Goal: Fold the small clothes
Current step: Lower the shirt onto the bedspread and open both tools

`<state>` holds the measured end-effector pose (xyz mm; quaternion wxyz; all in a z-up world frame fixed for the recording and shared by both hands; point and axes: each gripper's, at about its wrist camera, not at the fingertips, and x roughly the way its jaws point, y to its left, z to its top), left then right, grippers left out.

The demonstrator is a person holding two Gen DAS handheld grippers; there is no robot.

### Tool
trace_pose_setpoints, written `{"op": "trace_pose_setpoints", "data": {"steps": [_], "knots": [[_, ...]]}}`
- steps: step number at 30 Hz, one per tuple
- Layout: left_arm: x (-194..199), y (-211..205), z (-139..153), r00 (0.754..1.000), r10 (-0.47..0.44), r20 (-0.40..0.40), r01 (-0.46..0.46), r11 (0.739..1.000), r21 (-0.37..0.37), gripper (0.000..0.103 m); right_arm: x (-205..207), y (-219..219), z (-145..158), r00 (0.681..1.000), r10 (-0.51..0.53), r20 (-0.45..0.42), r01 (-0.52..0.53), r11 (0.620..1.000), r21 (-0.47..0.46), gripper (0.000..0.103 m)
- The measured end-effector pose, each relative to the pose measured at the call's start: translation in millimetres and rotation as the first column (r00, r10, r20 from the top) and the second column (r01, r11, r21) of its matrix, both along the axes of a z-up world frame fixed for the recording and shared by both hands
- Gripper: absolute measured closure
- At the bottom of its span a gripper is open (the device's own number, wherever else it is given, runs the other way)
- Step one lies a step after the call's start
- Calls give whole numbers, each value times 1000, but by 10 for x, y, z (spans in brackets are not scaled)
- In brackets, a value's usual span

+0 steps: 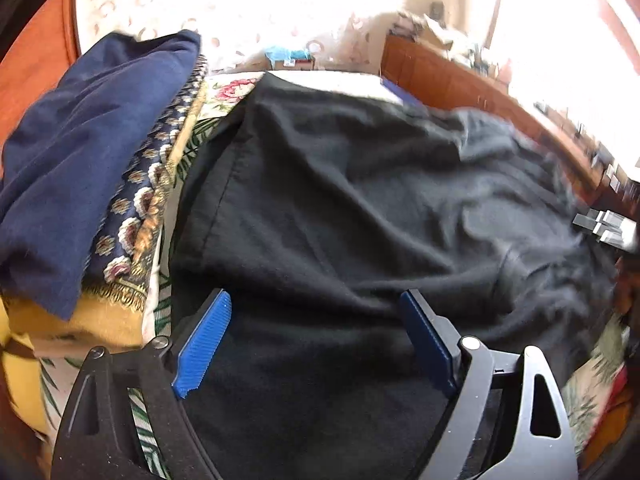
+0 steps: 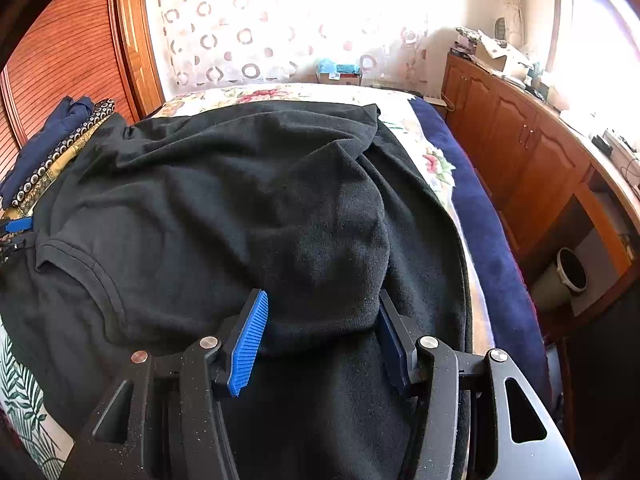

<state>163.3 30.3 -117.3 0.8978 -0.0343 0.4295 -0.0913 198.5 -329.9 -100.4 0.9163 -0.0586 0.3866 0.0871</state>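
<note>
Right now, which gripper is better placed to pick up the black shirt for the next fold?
Right. The right gripper has its open fingers astride a raised fold of the black shirt, while the left gripper sits open over flatter cloth.

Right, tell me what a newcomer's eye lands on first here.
A rumpled black garment fills the middle of both views, spread over a floral bedcover. Both the left gripper and right gripper hang open above it. A stack of folded clothes, navy on top, sits at its left.

A T-shirt (image 2: pixel 224 200) lay spread on the bed (image 2: pixel 434 160); folded clothes (image 1: pixel 80 160) were stacked at its left, a cabinet (image 2: pixel 520 148) stood right of the bed.
</note>
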Motion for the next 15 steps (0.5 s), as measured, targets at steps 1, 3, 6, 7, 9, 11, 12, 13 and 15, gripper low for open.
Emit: {"op": "trace_pose_setpoints", "data": {"steps": [1, 3, 6, 7, 9, 11, 12, 13, 15], "knots": [[-23, 55, 35, 1000, 24, 12, -24, 999, -28, 19, 1, 0, -8, 1000, 0, 0, 0, 1000, -1, 48], [-53, 146, 85, 997, 66, 26, -64, 996, -60, 26, 16, -16, -1, 1000, 0, 1, 0, 1000, -2, 48], [-67, 231, 108, 994, 110, 21, -109, 992, -63, 38, 24, -6, -4, 1000, 1, 1, -1, 1000, -2, 48], [-65, 251, 104, 992, 123, 19, -122, 991, -57, 40, 32, -19, 5, 1000, 1, 1, -1, 1000, -3, 48], [-43, 281, 71, 990, 141, 3, -141, 989, -46, 46, 28, -19, 0, 1000, 1, 1, -1, 1000, -2, 48], [7, 258, 43, 990, 141, -8, -141, 989, -49, 50, 33, -25, 6, 1000, 1, 2, -1, 1000, -2, 48], [36, 231, 23, 990, 137, -14, -138, 989, -49, 53, 28, -18, -2, 1000, 1, 2, -1, 1000, -2, 48], [65, 205, 9, 991, 130, -18, -131, 990, -50, 54, 23, -13, -6, 1000, 1, 2, -1, 1000, -2, 48], [108, 181, -3, 992, 123, -20, -123, 991, -46, 55, 21, -12, -8, 1000, 1, 2, -1, 1000, -2, 48]]}}
